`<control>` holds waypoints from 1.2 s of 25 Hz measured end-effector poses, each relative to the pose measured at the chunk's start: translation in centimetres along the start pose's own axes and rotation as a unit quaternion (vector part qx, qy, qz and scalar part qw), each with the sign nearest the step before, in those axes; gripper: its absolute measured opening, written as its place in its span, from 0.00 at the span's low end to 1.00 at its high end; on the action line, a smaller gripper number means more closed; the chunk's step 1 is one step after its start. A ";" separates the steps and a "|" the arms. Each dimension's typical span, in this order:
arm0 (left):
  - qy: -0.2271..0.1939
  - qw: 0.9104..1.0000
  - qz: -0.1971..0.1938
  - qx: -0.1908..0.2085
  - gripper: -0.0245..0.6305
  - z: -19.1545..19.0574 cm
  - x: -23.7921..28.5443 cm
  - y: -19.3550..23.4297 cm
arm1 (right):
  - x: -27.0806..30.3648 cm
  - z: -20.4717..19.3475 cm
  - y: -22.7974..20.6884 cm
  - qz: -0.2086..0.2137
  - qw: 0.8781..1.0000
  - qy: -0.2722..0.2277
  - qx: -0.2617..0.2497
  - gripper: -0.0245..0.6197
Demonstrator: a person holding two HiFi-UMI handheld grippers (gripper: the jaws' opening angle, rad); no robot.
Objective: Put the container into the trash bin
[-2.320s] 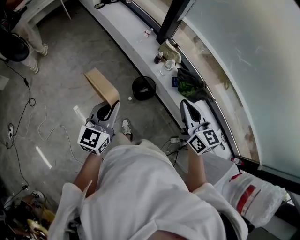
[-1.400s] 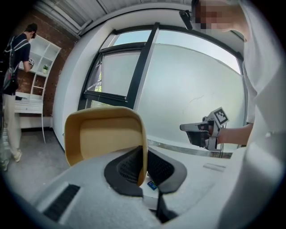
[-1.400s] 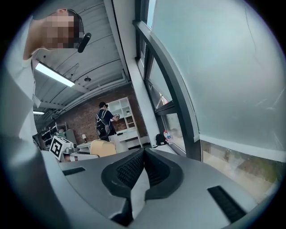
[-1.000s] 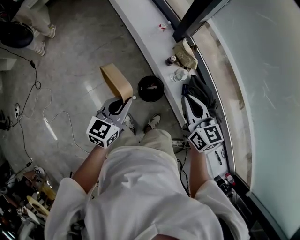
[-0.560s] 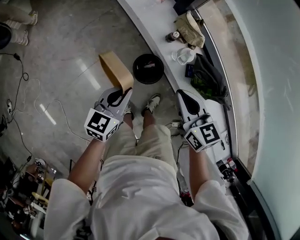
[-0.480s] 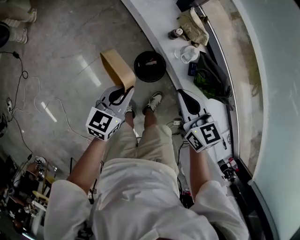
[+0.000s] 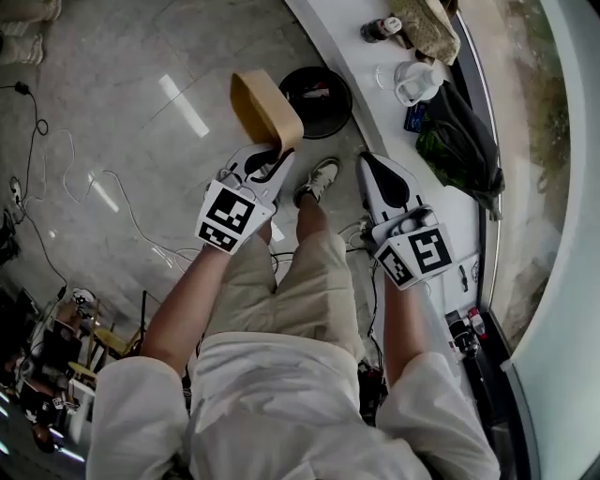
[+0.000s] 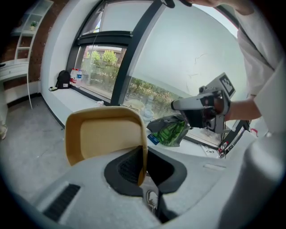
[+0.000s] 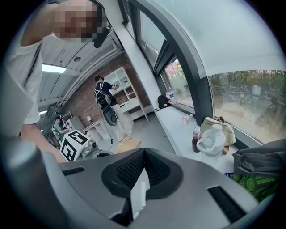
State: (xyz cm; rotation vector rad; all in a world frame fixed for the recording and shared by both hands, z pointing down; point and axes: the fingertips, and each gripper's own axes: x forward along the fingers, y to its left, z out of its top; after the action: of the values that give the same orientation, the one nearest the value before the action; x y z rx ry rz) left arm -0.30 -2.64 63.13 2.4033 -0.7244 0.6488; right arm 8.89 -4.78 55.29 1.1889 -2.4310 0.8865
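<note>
Head view: the container (image 7: 265,105) overlaps the left rim of the trash bin (image 7: 323,94), whose contents are too small to identify. The container's lower edge is hidden between the closed jaws of the left tongs (image 7: 279,157). The bag (image 7: 427,19) on the table (image 7: 352,52) is cut off by the top edge.

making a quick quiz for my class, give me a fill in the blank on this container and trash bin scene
1. The left hand-held gripper clamps the tan open fibre container, while the right hand-held gripper is shut on ____.
2. The round black trash bin stands on the ____, beside the white ledge.
3. On that ledge, the clear plastic jug stands next to a small dark ____.
Missing words: nothing; floor; bottle
</note>
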 end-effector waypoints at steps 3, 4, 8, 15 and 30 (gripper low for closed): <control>0.032 0.999 -0.008 0.006 0.07 -2.3 2.0 0.5 | 0.4 -0.9 -0.7 -0.010 0.999 0.010 -0.029 0.04; 0.042 0.999 -0.009 0.008 0.07 -3.0 2.8 0.8 | 0.5 -1.2 -1.2 -0.014 0.999 0.011 -0.035 0.04; 0.079 0.996 -0.026 0.015 0.07 -5.5 6.3 1.4 | 0.7 -2.4 -3.3 -0.020 0.999 0.013 -0.030 0.04; 0.142 0.987 -0.062 0.034 0.07 -10.4 11.2 1.2 | 1.5 -4.1 -4.8 -0.013 1.000 0.018 -0.021 0.04; 0.231 0.969 -0.077 0.038 0.07 -17.3 20.1 2.0 | 4.8 -8.0 -8.3 0.012 0.999 0.045 -0.020 0.04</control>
State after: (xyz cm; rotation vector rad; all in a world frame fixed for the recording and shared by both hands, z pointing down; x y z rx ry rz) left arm 8.43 -0.51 88.16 2.2191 -0.3166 1.1340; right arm 12.41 -6.49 67.15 1.0832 -2.3846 0.8761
